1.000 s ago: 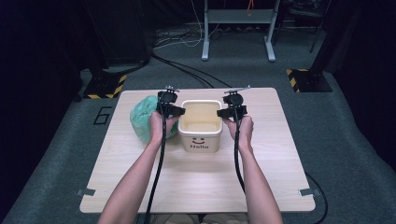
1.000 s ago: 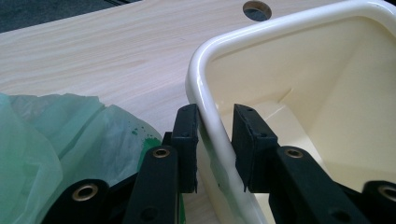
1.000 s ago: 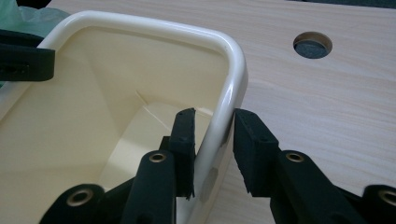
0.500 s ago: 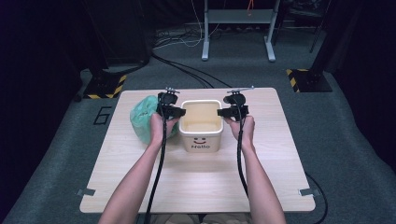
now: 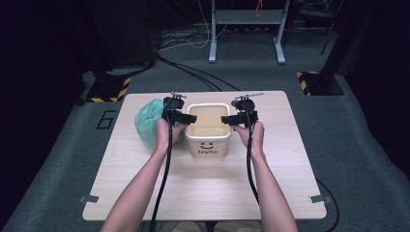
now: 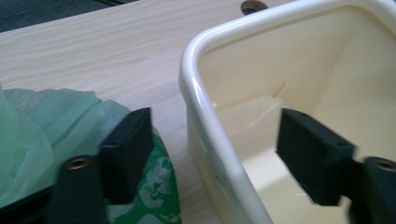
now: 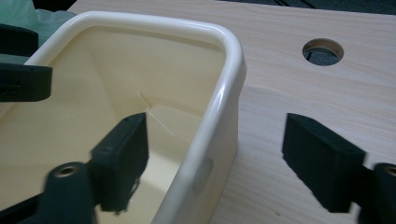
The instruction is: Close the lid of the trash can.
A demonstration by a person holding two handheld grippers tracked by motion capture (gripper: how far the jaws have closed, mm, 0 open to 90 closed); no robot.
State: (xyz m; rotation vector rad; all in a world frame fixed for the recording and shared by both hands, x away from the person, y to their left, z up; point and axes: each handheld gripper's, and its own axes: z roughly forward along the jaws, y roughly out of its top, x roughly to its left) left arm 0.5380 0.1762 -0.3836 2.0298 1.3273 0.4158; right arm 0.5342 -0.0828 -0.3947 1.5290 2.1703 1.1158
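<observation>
A cream tub (image 5: 208, 133) with a smiley face and the word "Hello" on its near side stands upright near the middle of the pale wooden desk (image 5: 270, 193), slightly toward the far edge. It looks empty inside, as far as the gripper views reach. A crumpled green plastic bag (image 5: 146, 124) lies at the tub's 9 o'clock, just beside it.

The left gripper (image 5: 186, 117) sits at the tub's 9 o'clock wall. In the left gripper view its fingers (image 6: 128, 151) straddle that rim, one outside over the green bag and one inside the tub, both clear of the wall. They have just been opening, with the tub's wall between them and not pressed.

The right gripper (image 5: 229, 120) sits at the tub's 3 o'clock wall. In the right gripper view its fingers (image 7: 121, 156) likewise straddle the rim, one inside the tub, the other outside above the bare desk near a round hole (image 7: 322, 51). These too have just been opening and stand wide, touching nothing.

Both of the person's forearms come in from 6 o'clock.
</observation>
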